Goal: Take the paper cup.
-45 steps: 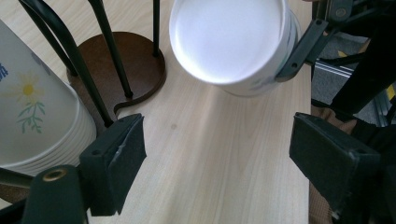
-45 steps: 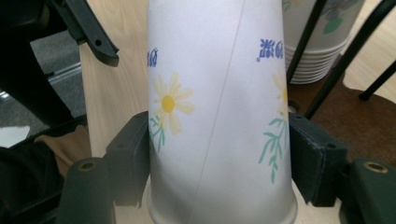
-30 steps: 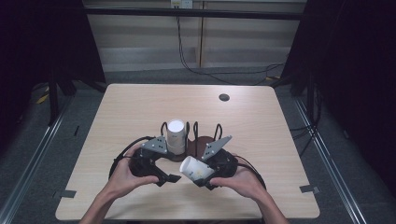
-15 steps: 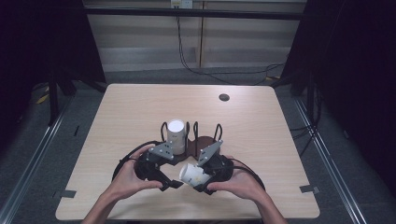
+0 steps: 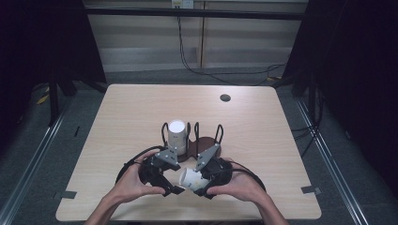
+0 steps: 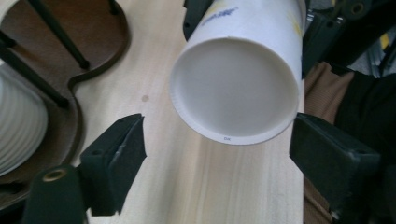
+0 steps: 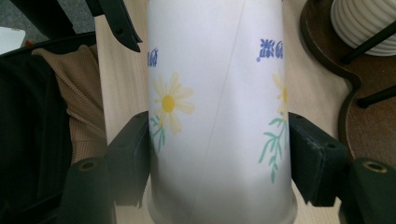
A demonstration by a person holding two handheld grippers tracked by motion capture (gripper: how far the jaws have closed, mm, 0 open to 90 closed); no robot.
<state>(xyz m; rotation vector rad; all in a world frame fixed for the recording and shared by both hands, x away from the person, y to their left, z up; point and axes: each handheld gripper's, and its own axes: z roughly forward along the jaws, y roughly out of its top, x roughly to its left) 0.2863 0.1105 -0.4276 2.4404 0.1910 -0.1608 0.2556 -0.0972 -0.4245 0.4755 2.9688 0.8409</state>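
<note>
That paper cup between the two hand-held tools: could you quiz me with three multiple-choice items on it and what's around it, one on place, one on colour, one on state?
1. Where does the ribbed cup stand?
A. in the rack
B. on the floor
C. at the table's far right corner

2. What colour is the flower's centre on the paper cup?
A. red
B. yellow
C. black

3. How does the right tool stand to the paper cup?
A. open and far from it
B. shut on its sides
C. lying under it

Answers:
1 A, the high view shows it among the rack's wire posts.
2 B, the right gripper view shows a yellow-centred daisy.
3 B, both pads press on the cup's wall in the right gripper view.
</note>
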